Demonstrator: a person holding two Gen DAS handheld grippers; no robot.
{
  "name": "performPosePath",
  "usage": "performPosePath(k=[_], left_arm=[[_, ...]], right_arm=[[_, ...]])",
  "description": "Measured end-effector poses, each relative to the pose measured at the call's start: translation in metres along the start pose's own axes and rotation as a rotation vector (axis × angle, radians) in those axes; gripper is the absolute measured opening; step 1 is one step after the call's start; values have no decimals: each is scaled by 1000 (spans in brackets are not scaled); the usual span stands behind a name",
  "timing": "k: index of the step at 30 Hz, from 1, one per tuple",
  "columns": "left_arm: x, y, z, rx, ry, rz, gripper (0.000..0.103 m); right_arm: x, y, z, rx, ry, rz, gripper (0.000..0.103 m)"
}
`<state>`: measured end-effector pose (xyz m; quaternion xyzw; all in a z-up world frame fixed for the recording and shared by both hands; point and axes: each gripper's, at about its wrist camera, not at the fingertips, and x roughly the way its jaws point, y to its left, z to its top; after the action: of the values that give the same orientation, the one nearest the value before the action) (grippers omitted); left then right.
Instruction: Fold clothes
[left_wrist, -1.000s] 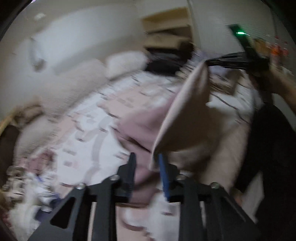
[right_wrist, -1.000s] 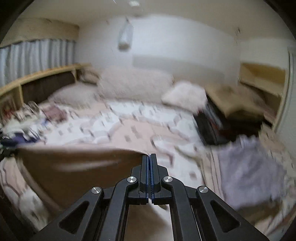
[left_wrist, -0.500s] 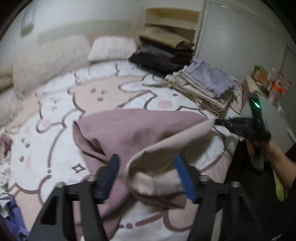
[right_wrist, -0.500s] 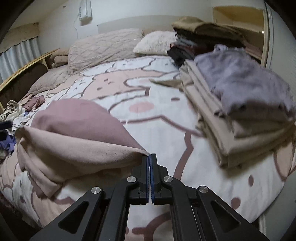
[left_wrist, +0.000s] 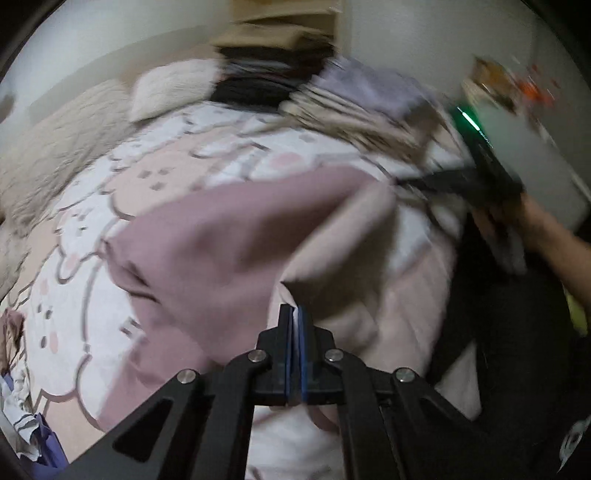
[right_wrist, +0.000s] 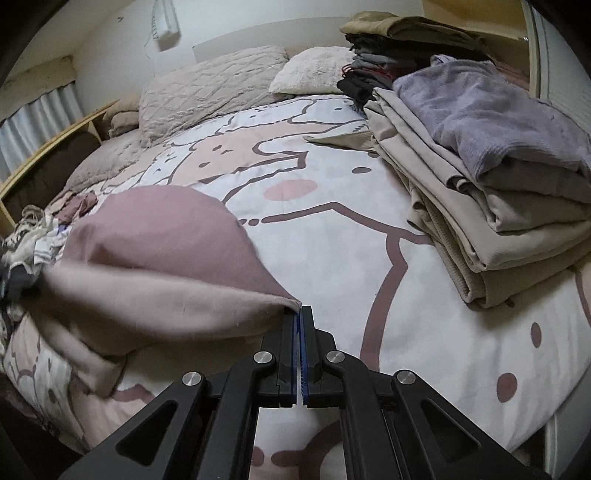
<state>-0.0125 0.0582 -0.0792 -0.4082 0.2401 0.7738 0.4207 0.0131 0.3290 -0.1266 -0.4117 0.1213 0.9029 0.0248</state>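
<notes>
A mauve-pink garment (left_wrist: 229, 236) with a paler inner side lies spread over the cartoon-print bedspread (left_wrist: 155, 177). My left gripper (left_wrist: 294, 314) is shut on its near edge. My right gripper (right_wrist: 298, 314) is shut on another corner of the same garment (right_wrist: 159, 236), held just above the bedspread (right_wrist: 332, 243). In the left wrist view the right gripper (left_wrist: 402, 181) shows at the right, pinching the cloth's far corner, with a hand behind it. The garment sags between the two grippers.
A stack of folded beige clothes with a lilac fleece on top (right_wrist: 480, 155) sits at the bed's right side, dark folded clothes (right_wrist: 369, 70) behind it. Pillows (right_wrist: 207, 88) lie at the head. Loose laundry (right_wrist: 26, 236) is heaped at the left edge.
My left gripper was open around the garment's edge half a second ago and has now shut on it. The right gripper keeps its hold and has lowered the corner slightly.
</notes>
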Motion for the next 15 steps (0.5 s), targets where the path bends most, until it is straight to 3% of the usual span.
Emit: performPosePath(k=[7, 9, 12, 14, 15], left_arm=[[38, -51, -47, 69, 183, -155, 4], [37, -57, -50, 67, 180, -175, 4], [16, -49, -38, 4, 107, -185, 8], [0, -39, -27, -38, 44, -181, 32], [-7, -36, -21, -53, 16, -177, 38]], right_arm=[[18, -10, -10, 53, 29, 20, 1], [20, -12, -15, 48, 15, 25, 1], [21, -15, -16, 51, 15, 40, 1], [23, -19, -17, 68, 16, 60, 1], [24, -21, -17, 80, 15, 71, 1]])
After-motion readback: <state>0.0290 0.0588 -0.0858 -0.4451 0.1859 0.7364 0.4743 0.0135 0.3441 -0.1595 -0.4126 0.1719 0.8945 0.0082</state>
